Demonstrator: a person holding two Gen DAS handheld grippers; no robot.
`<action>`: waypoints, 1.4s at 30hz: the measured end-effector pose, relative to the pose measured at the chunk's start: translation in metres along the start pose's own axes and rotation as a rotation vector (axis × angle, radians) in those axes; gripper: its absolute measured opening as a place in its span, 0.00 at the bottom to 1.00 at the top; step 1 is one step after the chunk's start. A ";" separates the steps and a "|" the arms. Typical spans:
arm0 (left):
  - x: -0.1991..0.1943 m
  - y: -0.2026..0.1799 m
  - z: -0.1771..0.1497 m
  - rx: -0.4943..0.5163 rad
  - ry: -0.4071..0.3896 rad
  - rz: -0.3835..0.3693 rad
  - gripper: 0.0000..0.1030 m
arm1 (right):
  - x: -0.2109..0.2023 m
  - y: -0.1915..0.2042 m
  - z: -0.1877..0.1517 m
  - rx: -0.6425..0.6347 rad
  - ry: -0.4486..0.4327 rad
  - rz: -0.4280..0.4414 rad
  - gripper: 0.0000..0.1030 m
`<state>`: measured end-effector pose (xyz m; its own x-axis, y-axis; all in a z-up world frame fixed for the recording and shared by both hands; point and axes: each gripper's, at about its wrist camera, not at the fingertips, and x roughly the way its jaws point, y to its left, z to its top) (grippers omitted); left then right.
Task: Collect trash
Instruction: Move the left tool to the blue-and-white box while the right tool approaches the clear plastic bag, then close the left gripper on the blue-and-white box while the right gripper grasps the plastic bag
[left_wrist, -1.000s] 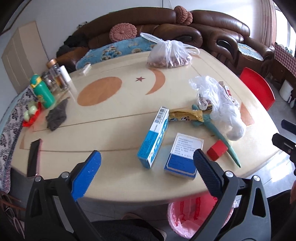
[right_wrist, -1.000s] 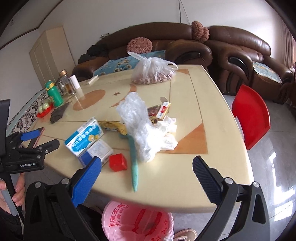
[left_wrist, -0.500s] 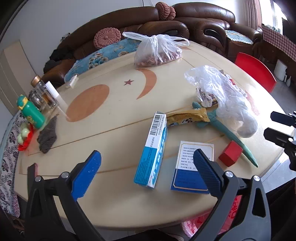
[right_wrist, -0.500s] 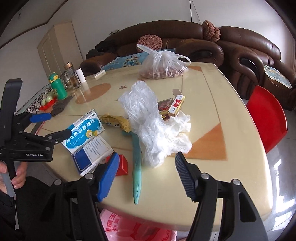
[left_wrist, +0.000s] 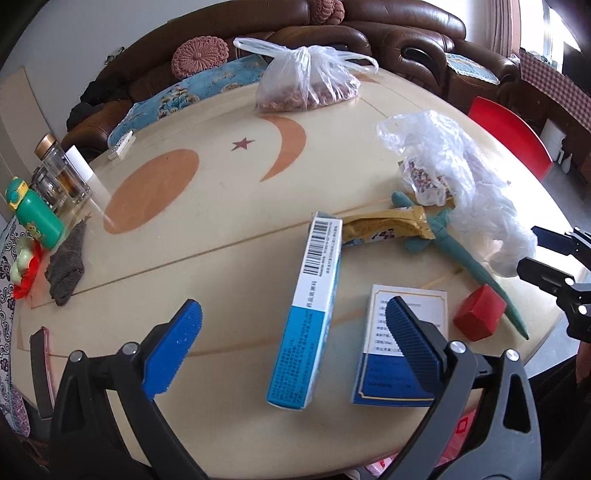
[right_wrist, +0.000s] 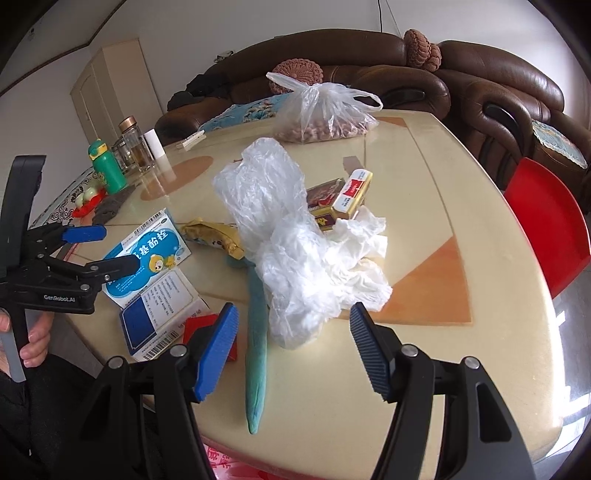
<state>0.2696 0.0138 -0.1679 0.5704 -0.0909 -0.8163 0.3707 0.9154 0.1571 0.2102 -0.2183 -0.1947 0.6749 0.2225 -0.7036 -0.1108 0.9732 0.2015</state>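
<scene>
My left gripper hangs open over the table's near edge, with a blue-and-white medicine box standing on its side between the fingers, untouched. A second flat box lies partly behind the right finger. My right gripper stands about half open, and the lower end of a crumpled clear plastic bag sits just beyond its tips without touching the pads. Around the bag lie a white tissue, a yellow wrapper, small packs, a red cube and a green plush lizard.
A tied bag of nuts sits at the far side. A green bottle, glass jars and a grey cloth crowd the left edge. A red chair stands at the right, and a pink bin bag hangs below the near edge.
Both grippers have sunk closer to the table and its litter. The right gripper's jaws narrowed from wide to about half. The left jaws stayed wide.
</scene>
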 end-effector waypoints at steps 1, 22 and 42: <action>0.003 0.001 0.000 -0.002 0.003 0.003 0.94 | 0.001 0.000 -0.001 0.004 0.001 0.000 0.61; 0.030 0.015 -0.007 -0.050 0.044 -0.048 0.83 | 0.008 -0.002 -0.005 0.031 -0.022 0.007 0.48; 0.036 0.017 -0.008 -0.074 0.065 -0.079 0.61 | 0.008 0.002 -0.007 0.016 -0.039 -0.007 0.29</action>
<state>0.2906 0.0288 -0.1991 0.4918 -0.1406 -0.8593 0.3563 0.9330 0.0512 0.2103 -0.2141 -0.2053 0.7033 0.2132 -0.6782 -0.0944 0.9735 0.2081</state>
